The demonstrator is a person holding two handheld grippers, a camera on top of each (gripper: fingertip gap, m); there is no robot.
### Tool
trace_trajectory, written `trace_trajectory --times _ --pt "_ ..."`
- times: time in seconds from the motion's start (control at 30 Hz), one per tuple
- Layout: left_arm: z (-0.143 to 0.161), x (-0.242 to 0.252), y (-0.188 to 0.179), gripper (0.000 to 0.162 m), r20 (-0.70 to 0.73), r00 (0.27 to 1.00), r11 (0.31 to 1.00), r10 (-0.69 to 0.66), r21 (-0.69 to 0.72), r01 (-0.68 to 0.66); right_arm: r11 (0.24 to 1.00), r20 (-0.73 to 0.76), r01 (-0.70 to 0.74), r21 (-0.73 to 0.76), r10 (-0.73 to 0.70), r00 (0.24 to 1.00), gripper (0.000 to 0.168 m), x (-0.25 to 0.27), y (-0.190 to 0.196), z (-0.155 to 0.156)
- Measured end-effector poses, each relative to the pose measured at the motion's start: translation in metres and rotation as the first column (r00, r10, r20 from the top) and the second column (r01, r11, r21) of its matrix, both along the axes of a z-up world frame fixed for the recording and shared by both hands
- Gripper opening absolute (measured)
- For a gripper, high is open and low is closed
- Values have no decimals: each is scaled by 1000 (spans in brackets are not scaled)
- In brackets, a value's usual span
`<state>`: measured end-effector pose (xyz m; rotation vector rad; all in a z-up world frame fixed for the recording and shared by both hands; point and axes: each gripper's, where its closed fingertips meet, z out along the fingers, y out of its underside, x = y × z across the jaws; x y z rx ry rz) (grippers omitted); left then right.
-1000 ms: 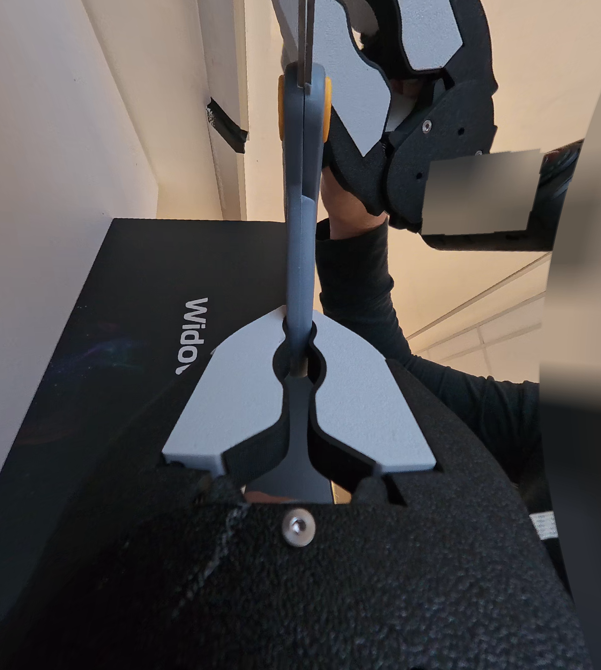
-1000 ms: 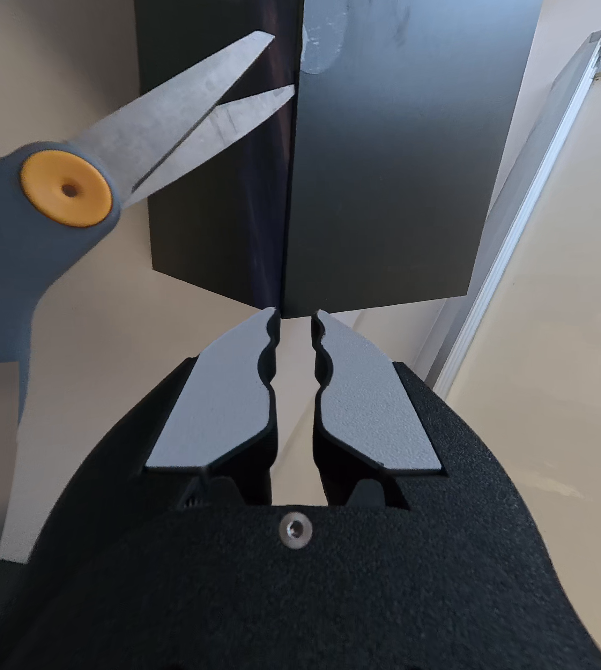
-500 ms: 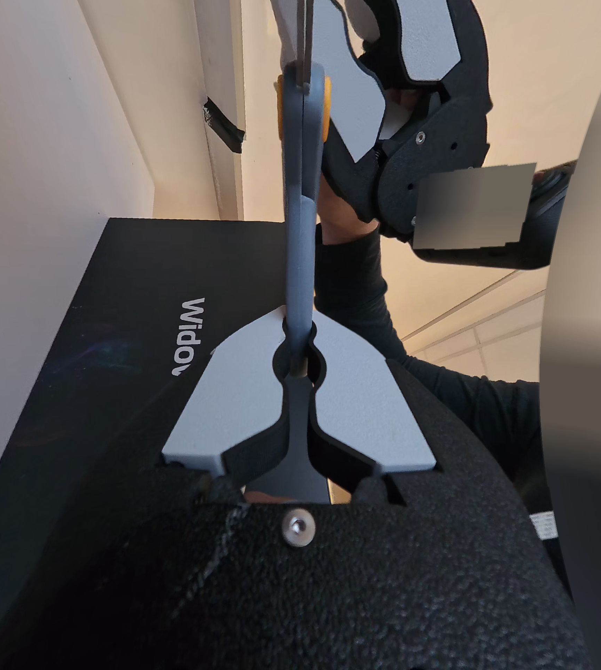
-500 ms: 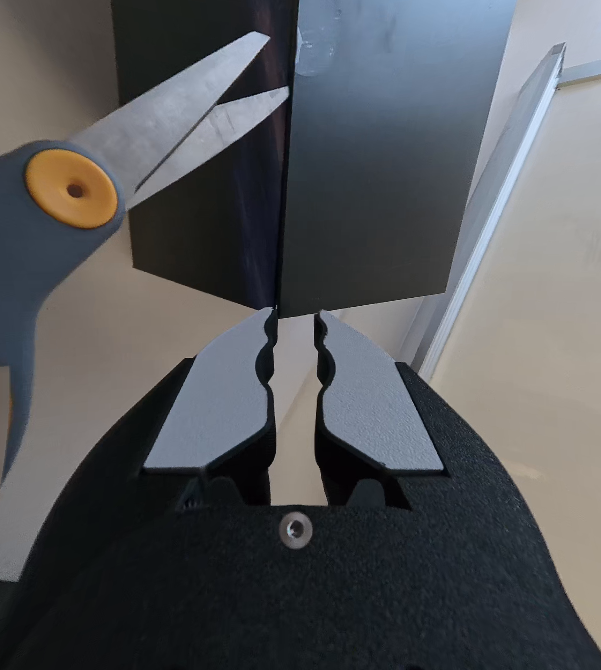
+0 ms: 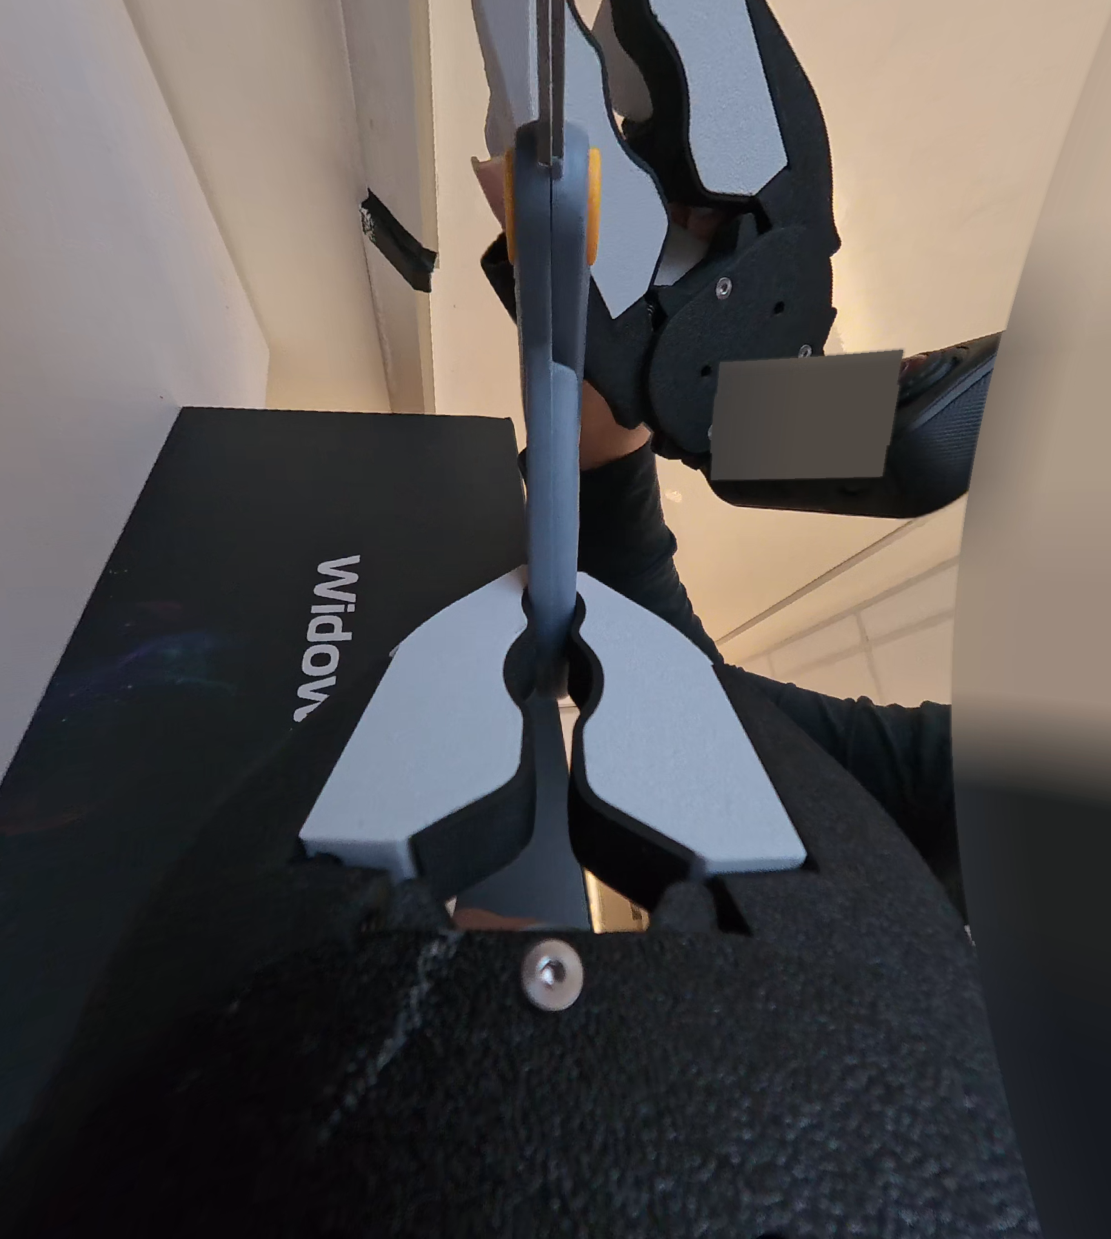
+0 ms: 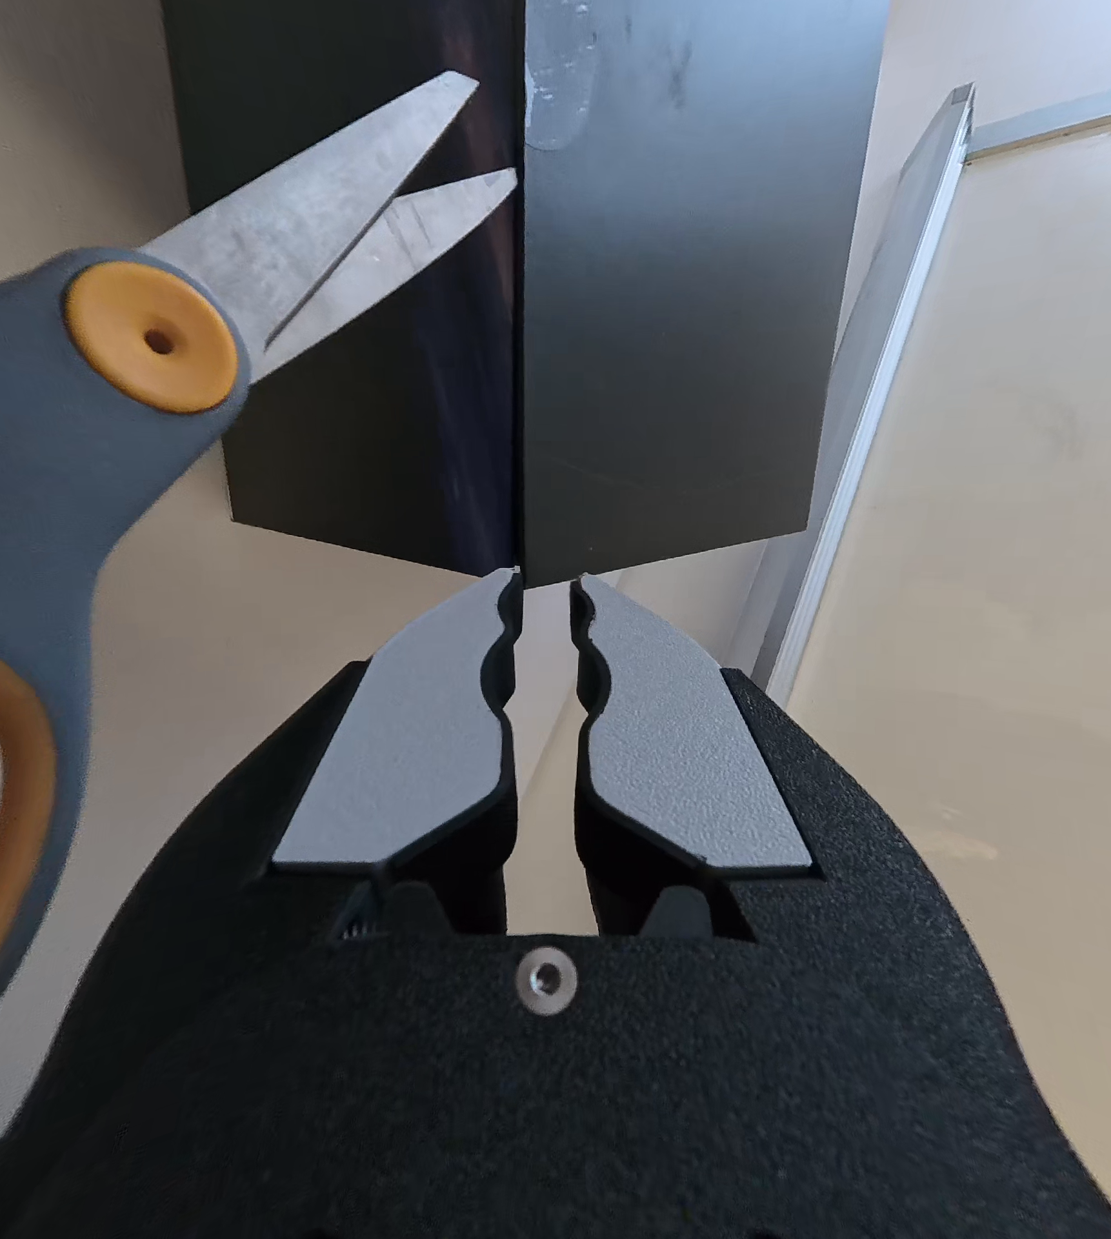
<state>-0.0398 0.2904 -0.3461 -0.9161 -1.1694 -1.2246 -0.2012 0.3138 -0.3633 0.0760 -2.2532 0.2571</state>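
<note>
My left gripper (image 5: pixel 551 590) is shut on the blue-grey handle of a pair of scissors (image 5: pixel 549 402), seen edge-on and pointing away from me. In the right wrist view the scissors (image 6: pixel 70 436) are at the left with an orange pivot (image 6: pixel 150 335). Their blades (image 6: pixel 338 201) are slightly apart, with the tips at the vertical edge of a black box (image 6: pixel 673 302). My right gripper (image 6: pixel 546 580) is empty, its jaws a narrow gap apart, with the tips just off the box's near corner. It also shows in the left wrist view (image 5: pixel 640 74), beside the scissors.
The black box (image 5: pixel 238 570) stands against a pale wall, with a patch of clear tape (image 6: pixel 559 74) over its edge. A metal rail (image 6: pixel 874 402) runs along the beige surface to the right. A hand in a black sleeve (image 5: pixel 626 536) holds the right gripper.
Only small drifts. The right gripper swayed a little sideways before the box and came back. The scissors stay in the left gripper with the blades as before.
</note>
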Motion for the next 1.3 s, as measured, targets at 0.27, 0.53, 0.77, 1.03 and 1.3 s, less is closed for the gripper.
trace_trajectory --times 0.27,0.53,0.77,1.03,1.3 --pt "-5 -4 14 3 -12 1000 999 10 -32 -10 1000 28 13 -1 -13 1000 18 -2 0 1" --pt "-4 -10 23 3 -15 997 995 71 -63 -72 1000 43 16 0 -16 999 17 -1 0 1" --pt "-6 -10 18 3 -16 996 994 85 -66 -86 1000 1 8 -19 -8 1000 11 0 0 1" --pt "-12 -8 14 3 -23 996 992 84 -90 -86 964 -125 92 -249 -127 984 0 -30 4 65" --pt "-11 -7 12 3 -23 996 992 86 -92 -88 970 151 80 -231 -45 987 0 6 0 20"
